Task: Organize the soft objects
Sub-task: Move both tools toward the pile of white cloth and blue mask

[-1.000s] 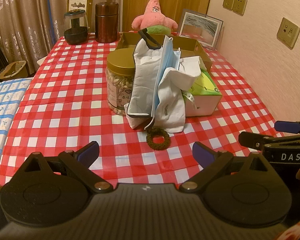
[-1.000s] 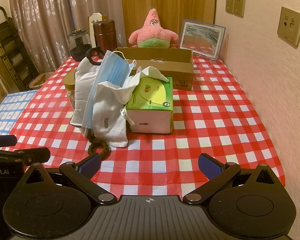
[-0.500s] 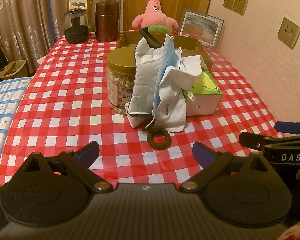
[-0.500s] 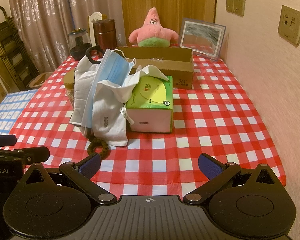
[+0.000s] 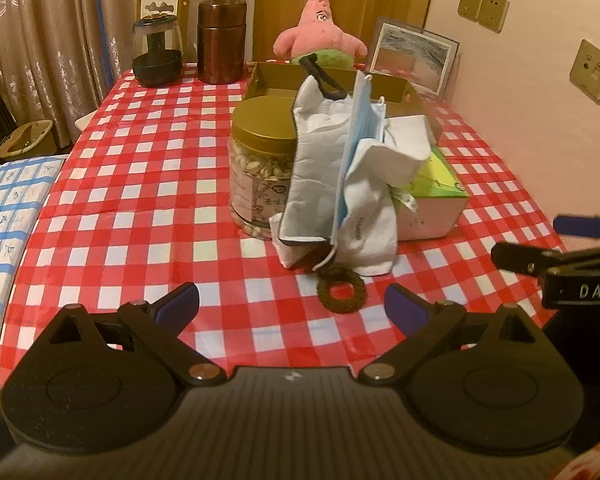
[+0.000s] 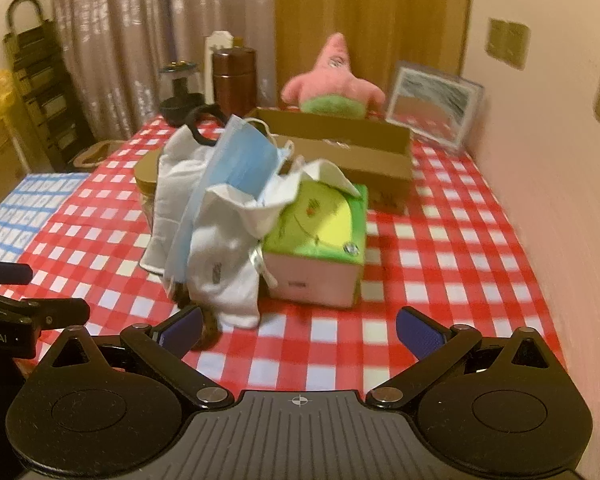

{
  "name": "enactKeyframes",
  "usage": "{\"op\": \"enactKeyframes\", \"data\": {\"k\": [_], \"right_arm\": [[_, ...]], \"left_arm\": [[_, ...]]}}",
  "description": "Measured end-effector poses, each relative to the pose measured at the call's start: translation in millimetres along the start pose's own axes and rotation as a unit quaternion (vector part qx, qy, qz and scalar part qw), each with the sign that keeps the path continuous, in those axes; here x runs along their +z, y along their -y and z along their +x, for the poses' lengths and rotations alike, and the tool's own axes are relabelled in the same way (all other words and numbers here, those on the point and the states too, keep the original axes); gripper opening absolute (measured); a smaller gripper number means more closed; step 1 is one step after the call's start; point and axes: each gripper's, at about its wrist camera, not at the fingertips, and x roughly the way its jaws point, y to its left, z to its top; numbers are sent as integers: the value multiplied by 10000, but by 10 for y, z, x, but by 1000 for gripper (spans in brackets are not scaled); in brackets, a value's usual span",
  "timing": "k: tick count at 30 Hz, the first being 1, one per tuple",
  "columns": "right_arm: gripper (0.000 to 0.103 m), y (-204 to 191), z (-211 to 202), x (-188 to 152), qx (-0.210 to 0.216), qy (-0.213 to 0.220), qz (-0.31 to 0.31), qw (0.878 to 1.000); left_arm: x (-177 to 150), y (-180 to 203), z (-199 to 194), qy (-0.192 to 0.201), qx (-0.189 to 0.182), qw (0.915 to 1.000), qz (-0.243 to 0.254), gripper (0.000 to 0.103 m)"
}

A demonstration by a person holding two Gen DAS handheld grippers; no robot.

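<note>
A pile of soft things leans on a gold-lidded jar [image 5: 260, 168] and a green tissue box [image 6: 320, 236]: a grey-white eye mask [image 5: 316, 160], a blue face mask [image 5: 356, 152] and a white sock [image 5: 372, 224]. A dark scrunchie [image 5: 342, 290] lies on the checked cloth in front of the pile. An open cardboard box [image 6: 364, 152] stands behind, with a pink starfish plush [image 6: 332, 80] beyond it. My left gripper [image 5: 292, 306] is open and empty, short of the scrunchie. My right gripper [image 6: 300, 328] is open and empty, close to the sock [image 6: 228, 272].
A glass jar [image 5: 156, 52] and a brown canister [image 5: 221, 42] stand at the table's far left. A framed picture [image 5: 414, 56] leans on the right wall. The table edge drops off on the left toward a blue-checked surface [image 5: 4, 208].
Both grippers have moved forward toward the pile, the right one more and with motion blur. Both stay open. The objects have not moved.
</note>
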Motion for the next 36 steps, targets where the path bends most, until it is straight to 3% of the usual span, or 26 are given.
{"op": "enactKeyframes", "data": {"k": [16,23,26,36], "right_arm": [[102,-88,870,459,478,142,-904,9947],[90,-103,1153,582,593,143,-945,9937],[83,-106,1192,620,579,211,-956,9935],[27,-60,1142,640,536,283,-1012,9930]], "left_arm": [[181,-212,470,-219,-65,9997,-90,98],[219,-241,583,-251,-118,9995,-134,98],[236,-244,622,-263,-127,9995,-149,98],[305,-204,673,-197,-276,9994,-121,98]]}}
